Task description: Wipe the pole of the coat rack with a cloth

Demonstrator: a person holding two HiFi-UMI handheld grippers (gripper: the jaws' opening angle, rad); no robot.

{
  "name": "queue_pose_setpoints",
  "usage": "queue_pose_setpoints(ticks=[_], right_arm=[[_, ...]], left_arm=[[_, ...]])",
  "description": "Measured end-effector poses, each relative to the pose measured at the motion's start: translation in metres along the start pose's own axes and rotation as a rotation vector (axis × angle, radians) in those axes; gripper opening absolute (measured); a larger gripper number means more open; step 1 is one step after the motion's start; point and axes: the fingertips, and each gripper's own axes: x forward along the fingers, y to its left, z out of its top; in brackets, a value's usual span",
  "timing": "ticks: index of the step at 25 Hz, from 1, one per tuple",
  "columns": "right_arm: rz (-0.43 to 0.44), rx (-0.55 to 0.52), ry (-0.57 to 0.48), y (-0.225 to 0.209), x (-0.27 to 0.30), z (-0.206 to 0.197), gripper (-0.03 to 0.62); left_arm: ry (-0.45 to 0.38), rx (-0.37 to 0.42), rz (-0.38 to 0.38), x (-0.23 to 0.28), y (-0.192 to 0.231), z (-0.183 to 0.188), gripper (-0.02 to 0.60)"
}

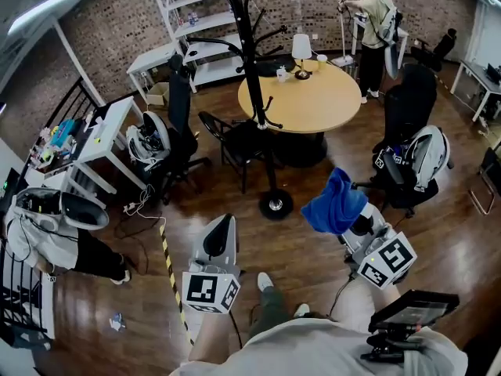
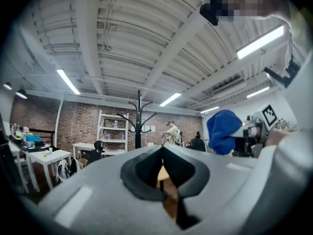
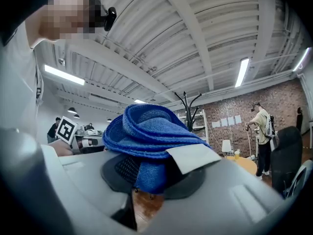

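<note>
The right claw (image 3: 149, 177) was clenched on a blue cloth (image 3: 146, 131). The cloth was bunched up and stuck out past the claw's tips. The left claw (image 2: 162, 153) was closed with nothing in it.

The coat rack (image 1: 254, 92) stood on the floor (image 1: 297, 249), just beside the near edge of the round counter (image 1: 329, 100). Its dark pole (image 1: 266, 159) was well apart from the cloth, out in front of both claws and a little to the left of the right claw. The cloth was not touching the pole.

I could not tell how much wiping was done. The pole looked dark and plain, with no marks I could see. This could be the cloth on its way to the pole, or the cloth taken away after the wiping.
</note>
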Motion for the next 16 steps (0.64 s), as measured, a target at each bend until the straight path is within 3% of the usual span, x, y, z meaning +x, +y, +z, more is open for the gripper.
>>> queue_pose_setpoints(ticks=[8, 16], right_arm=[[0.068, 0.041, 0.016, 0.026, -0.019, -0.012, 0.103], [0.061, 0.021, 0.016, 0.029, -0.006, -0.005, 0.103]], left_arm=[[0.026, -0.011, 0.020, -0.035, -0.020, -0.009, 0.000], [-0.006, -0.001, -0.027, -0.023, -0.020, 0.005, 0.000]])
